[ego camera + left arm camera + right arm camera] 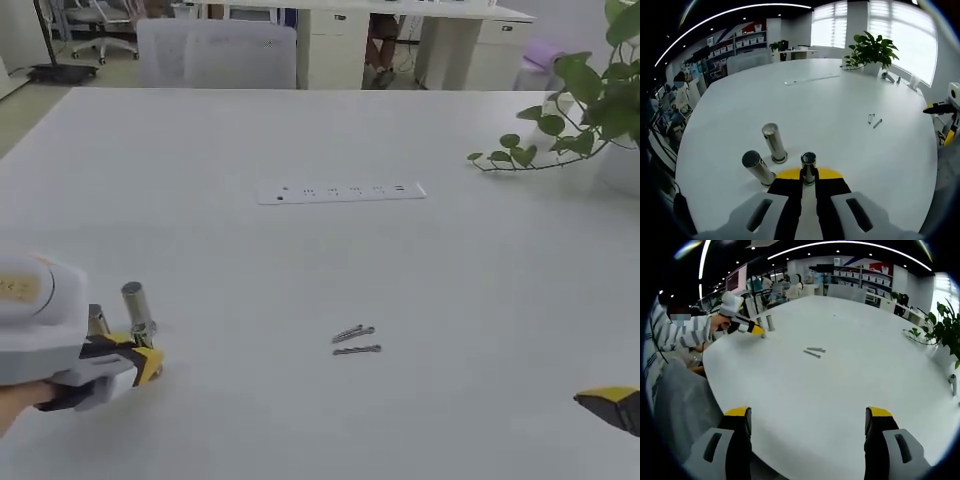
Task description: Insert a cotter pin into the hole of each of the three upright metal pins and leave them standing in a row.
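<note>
At the head view's lower left, the left tongs (138, 352) clamp one upright metal pin (808, 164). The right tongs (807, 421) gape apart. Two cotter pins (352, 333) lie mid-frame on the worktop (300, 240).

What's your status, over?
Left gripper shut on one upright pin, two more pins standing beside it. Right gripper open, empty. Two cotter pins loose mid-table. Nothing in the way.

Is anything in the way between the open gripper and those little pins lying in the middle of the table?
No, nothing visible. Just bare table lies between the open right gripper and the cotter pins. The left gripper, shut on a metal pin, is far off to one side.
</note>
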Action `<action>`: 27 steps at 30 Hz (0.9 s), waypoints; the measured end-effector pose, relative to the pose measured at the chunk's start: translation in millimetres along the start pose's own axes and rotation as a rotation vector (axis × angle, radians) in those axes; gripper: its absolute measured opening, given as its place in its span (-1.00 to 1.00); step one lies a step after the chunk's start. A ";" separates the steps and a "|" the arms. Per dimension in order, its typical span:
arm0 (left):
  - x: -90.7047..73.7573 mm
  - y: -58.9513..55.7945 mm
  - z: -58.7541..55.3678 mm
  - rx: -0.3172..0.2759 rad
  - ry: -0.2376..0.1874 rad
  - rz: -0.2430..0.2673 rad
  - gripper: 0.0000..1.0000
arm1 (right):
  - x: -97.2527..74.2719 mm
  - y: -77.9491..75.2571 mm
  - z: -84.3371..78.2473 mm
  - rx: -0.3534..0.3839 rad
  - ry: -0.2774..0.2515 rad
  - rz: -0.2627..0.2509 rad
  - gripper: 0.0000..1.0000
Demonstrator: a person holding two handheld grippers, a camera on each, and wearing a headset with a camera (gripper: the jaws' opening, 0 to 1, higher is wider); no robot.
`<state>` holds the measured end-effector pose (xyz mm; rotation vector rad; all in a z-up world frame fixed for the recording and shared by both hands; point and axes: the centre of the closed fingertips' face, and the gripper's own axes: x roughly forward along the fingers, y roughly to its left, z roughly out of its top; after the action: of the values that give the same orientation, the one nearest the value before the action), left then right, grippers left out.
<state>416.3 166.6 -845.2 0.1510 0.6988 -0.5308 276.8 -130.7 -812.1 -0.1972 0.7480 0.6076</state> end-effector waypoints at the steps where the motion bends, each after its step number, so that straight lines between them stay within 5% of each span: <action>1: -1.2 0.0 1.5 -0.002 -0.006 0.003 -0.86 | 0.1 0.0 0.6 0.001 -0.003 0.001 0.90; 9: -16.1 -5.4 10.2 -0.089 -0.015 0.035 -0.86 | 0.5 2.6 4.0 -0.004 -0.021 0.005 0.90; 27: -44.2 -24.6 -9.0 -0.235 0.034 0.134 -0.86 | -0.9 12.9 16.0 -0.007 -0.087 0.047 0.93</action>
<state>370.3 166.5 -822.4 -0.0133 0.7726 -0.3152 278.0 -114.6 -799.4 -0.1588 0.6684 0.6588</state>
